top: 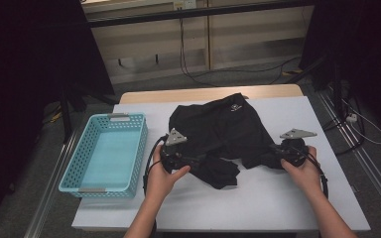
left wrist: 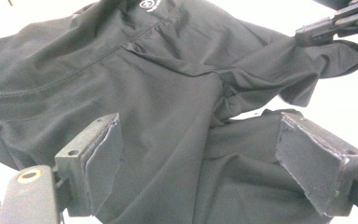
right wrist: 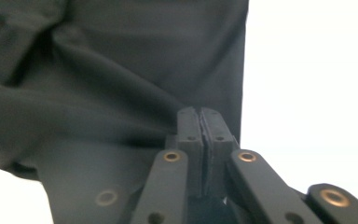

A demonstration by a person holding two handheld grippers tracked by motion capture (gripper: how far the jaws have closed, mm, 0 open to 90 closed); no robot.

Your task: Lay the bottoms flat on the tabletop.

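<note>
fabric: black, thin, stretchy knit, a garment [top: 223, 136] lying crumpled on the white table [top: 278, 198]; looks like sportswear, small white logo [top: 235, 107] at its far edge
left gripper [top: 198, 161]: released, jaws spread wide with cloth lying flat between and under them, pads [left wrist: 105, 158] not pressing on it
right gripper [top: 273, 157]: clenched, pads squeezed together; in the right gripper view its tips sit at the garment's straight edge; whether a fold is pinched between them I cannot tell
garment vs left gripper: directly beneath and ahead of the jaws, a loose fold bunched just in front
garment vs right gripper: spreads ahead and to the left of the closed tips; bare table to their right
handling: judged light, limp, no stiffness; will sag and drape when lifted, slide easily on the smooth table; not fragile; thin layers can slip out of a shallow pinch
where to grip: judged best at a hem or seam [left wrist: 135, 35], where the cloth is doubled; take a deep bite near a corner, one grip per side so it hangs flat
risk: catching two layers at once, or only a thin lip
basket [top: 104, 153]: turquoise plastic, perforated, beyond the left gripper's outer side, apart from the cloth
</note>
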